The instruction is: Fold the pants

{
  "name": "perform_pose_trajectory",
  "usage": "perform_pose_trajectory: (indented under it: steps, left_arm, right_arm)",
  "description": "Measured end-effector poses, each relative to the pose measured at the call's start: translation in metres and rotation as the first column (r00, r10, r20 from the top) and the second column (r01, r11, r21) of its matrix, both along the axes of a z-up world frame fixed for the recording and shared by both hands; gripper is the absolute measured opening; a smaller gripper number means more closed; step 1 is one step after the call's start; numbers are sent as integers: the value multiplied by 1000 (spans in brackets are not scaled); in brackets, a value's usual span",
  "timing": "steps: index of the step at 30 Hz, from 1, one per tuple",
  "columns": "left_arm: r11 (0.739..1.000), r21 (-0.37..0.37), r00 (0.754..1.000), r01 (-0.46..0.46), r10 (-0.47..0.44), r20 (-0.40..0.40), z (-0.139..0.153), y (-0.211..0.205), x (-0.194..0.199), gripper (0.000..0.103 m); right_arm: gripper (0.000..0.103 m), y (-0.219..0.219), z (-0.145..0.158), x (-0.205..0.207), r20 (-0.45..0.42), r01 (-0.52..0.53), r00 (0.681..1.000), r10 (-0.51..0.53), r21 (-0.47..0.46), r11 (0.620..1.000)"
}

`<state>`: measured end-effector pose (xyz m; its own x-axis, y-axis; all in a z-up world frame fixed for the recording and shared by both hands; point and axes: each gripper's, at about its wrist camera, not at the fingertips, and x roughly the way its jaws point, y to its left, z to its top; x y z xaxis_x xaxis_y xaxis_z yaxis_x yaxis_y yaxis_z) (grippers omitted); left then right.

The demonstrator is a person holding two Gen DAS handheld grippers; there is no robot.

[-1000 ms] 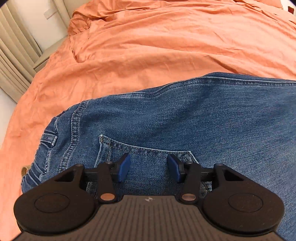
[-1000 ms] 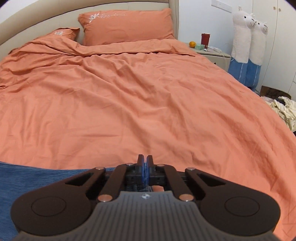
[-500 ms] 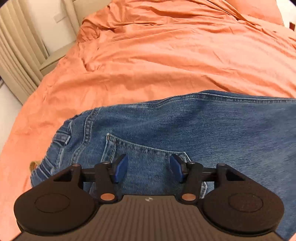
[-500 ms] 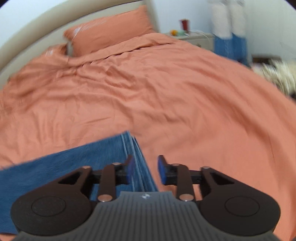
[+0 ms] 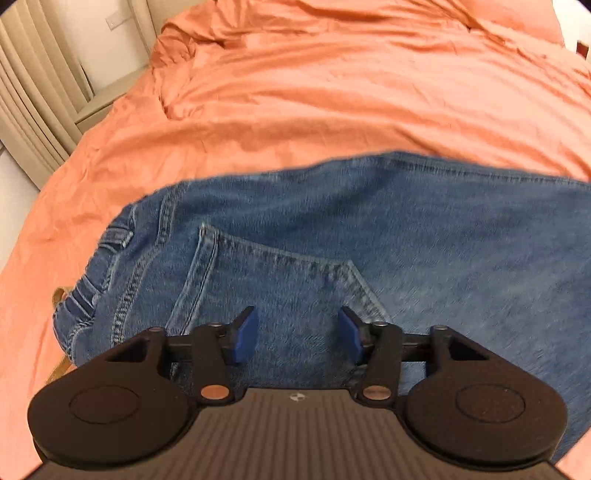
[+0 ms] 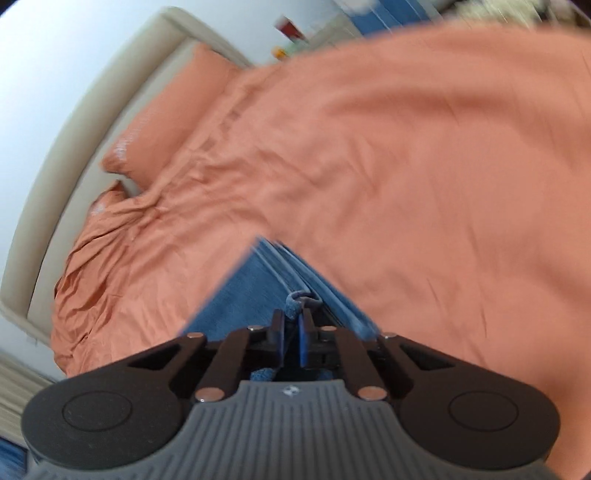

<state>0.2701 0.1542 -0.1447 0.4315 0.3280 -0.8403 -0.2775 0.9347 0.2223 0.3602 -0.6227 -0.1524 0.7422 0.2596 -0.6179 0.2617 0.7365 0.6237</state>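
Blue denim pants (image 5: 369, 236) lie flat on an orange duvet (image 5: 332, 92), waistband at the left and a back pocket (image 5: 280, 280) facing up. My left gripper (image 5: 297, 332) is open and hovers just above the pocket, holding nothing. In the right wrist view my right gripper (image 6: 292, 325) is shut on the hem end of the pants (image 6: 258, 288), with a small bunch of denim pinched between its blue pads. That view is tilted and blurred.
The orange duvet (image 6: 406, 166) covers the whole bed. Two orange pillows (image 6: 166, 122) lie against a beige headboard (image 6: 74, 129). Beige curtains (image 5: 33, 110) hang at the left. A nightstand with small items (image 6: 291, 33) stands at the far side.
My right gripper opened, dropped onto the pant hem and shut on it, and its view has rolled sideways. My left gripper stayed open and drew back slightly over the pocket.
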Motion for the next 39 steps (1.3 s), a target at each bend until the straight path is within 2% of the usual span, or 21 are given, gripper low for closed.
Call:
perform_pose_trajectory:
  steps: [3,7,11,13,15,16,19,24,26,28,30,31,33,36,38,39]
  left_arm:
    - [1000,-3,1000,-4,4,-12,-9,4,2,53]
    - [1000,-18,1000,-19,19,-3,-12,8,2,53]
    - [1000,9,1000,7,-7,5,-3,5,-3,53]
    - [999,18,999,40,-40,17,5,2,-8,54]
    - [997,3,996,82,-82,37,16,-1,-14,54]
    - [994,-3,993,108,-108,51,21,-3,-18,54]
    - [977,-27,974,213,-210,85,34,-14,-30,54]
    - [913,-18,911,407,-405,73,39,-46,-56,54]
    - [894,7,893,447,-447,49,37,-55,-66,54]
    - [878,32,877,478,-479,31,34,-60,-78,54]
    - [858,55,859,510,-512,19,31,-60,-90,54]
    - [851,71,852,521,-523,11,30,-58,-96,54]
    - [842,100,846,530,-533,-4,28,-48,-103,54]
    - [832,143,842,537,-539,-25,25,-28,-109,54]
    - [840,151,851,521,-524,-24,23,-12,-109,54]
    - [848,147,859,509,-512,-17,22,-3,-108,54]
  right_arm:
    - [0,0,6,4,-41,-7,999,3,-80,997]
    - [0,1,-22,9,-128,-27,992,8,-150,988]
    - [0,4,-43,13,-207,-32,978,-5,-178,983]
    - [5,9,-40,13,-223,-47,975,-5,-227,973]
    - [16,16,-26,10,-219,-68,976,4,-284,957]
    - [16,21,-18,7,-209,-84,978,18,-312,946]
    - [16,47,5,-15,-170,-159,980,102,-370,915]
    - [20,117,28,-64,-89,-274,962,259,-323,906]
    - [20,157,32,-82,-62,-328,944,326,-316,890]
    - [20,202,33,-99,-44,-394,914,403,-332,857]
    - [21,252,31,-116,-30,-462,873,487,-372,805]
    - [22,278,29,-125,-28,-504,843,537,-389,771]
    - [42,330,24,-143,-21,-580,776,631,-419,699]
    - [44,404,15,-170,-22,-671,664,747,-458,583]
    - [45,448,8,-183,-22,-711,601,799,-473,521]
    - [48,468,5,-188,-18,-722,573,819,-484,494]
